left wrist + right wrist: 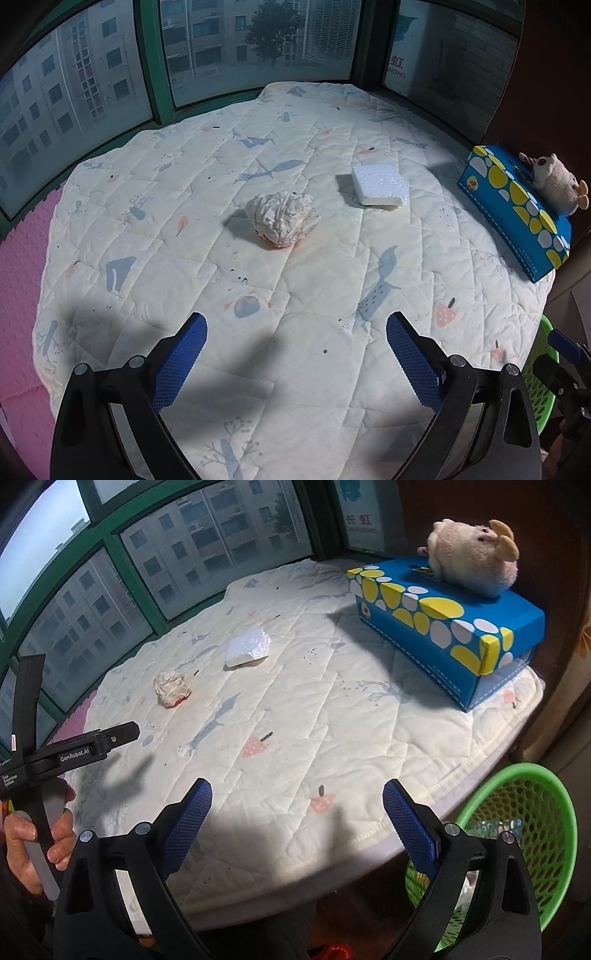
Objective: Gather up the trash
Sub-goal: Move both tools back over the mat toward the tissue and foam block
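Note:
A crumpled white paper ball [283,218] lies in the middle of the quilted mat [184,258]; it also shows in the right wrist view [172,687]. A white foam block [380,184] lies to its right, also in the right wrist view [248,648]. My left gripper [295,354] is open and empty, above the mat short of the paper ball. My right gripper [297,823] is open and empty over the mat's near edge. A green mesh basket [524,834] stands below the mat's edge at the right, also in the left wrist view [543,391].
A blue tissue box [450,627] with yellow and white spots sits at the mat's right side, a plush toy [472,563] on top. Green-framed windows [155,66] line the far edge. A pink foam mat [22,277] lies at the left. The left gripper's body [74,753] and hand show in the right wrist view.

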The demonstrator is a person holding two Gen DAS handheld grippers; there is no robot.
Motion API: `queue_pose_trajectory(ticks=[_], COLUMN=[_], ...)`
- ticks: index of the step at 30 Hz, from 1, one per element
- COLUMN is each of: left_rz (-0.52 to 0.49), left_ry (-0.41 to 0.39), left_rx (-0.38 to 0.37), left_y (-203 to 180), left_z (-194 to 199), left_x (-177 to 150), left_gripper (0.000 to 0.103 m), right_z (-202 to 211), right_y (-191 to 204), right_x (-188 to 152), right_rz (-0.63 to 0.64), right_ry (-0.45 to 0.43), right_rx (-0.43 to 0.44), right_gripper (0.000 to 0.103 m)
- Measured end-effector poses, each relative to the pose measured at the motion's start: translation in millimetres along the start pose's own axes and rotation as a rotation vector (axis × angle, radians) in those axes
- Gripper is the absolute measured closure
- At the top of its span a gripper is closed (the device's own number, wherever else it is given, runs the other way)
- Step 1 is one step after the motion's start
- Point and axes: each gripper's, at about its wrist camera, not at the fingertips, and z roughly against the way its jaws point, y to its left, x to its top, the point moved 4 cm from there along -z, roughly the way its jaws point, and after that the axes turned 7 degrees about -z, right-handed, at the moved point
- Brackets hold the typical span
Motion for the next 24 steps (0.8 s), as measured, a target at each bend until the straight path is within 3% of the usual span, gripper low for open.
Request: queue_pose_trajectory(ticks=[10, 24], left_rz=[0.069, 0.126], left_ry=[0.008, 0.04], left_rx=[0.046, 0.074], left_y=[48.3, 85.3], left_z=[-7.9, -23.3], left_x=[12.7, 12.0], left_gripper=[0.009, 0.009], right_z=[-41.7, -108.2], right_y=[37.3, 74.4], right_x=[30.7, 84.0], right_rz=[0.076, 0.132], right_ry=[0.022, 0.042], right_rx=[0.01, 0.018], right_gripper=[0.01, 0.01])
